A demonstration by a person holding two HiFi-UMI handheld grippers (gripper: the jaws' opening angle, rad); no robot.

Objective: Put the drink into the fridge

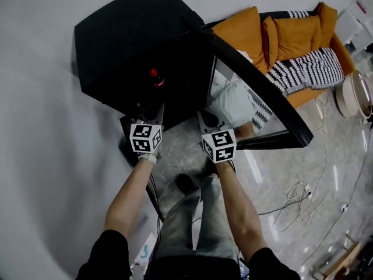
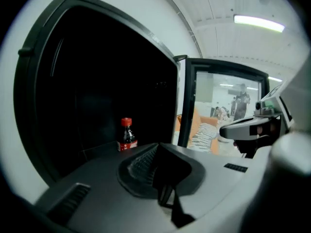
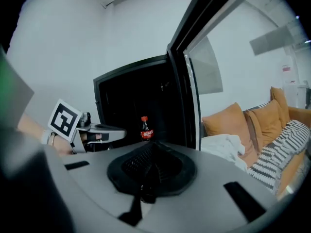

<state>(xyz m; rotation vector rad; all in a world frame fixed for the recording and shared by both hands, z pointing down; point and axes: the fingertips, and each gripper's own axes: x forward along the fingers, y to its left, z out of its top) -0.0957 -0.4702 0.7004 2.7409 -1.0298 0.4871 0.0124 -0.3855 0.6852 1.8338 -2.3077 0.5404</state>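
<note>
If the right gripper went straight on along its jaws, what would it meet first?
Probably the cola bottle standing in the open fridge, dead ahead of the shut right gripper; depth is unclear.

- left gripper (image 1: 154,114) was held out forward, jaws pressed together, nothing between them
- right gripper (image 1: 204,121) was just beside it at about the same reach, jaws also together and empty
- the two grippers were side by side, not touching, both pointing the same way
- left forearm (image 1: 129,194) and right forearm (image 1: 236,197) were bare, stretched forward, roughly parallel
- left hand (image 1: 148,156) wore a light glove and gripped the tool behind its marker cube
- black short sleeves covered both upper arms
</note>
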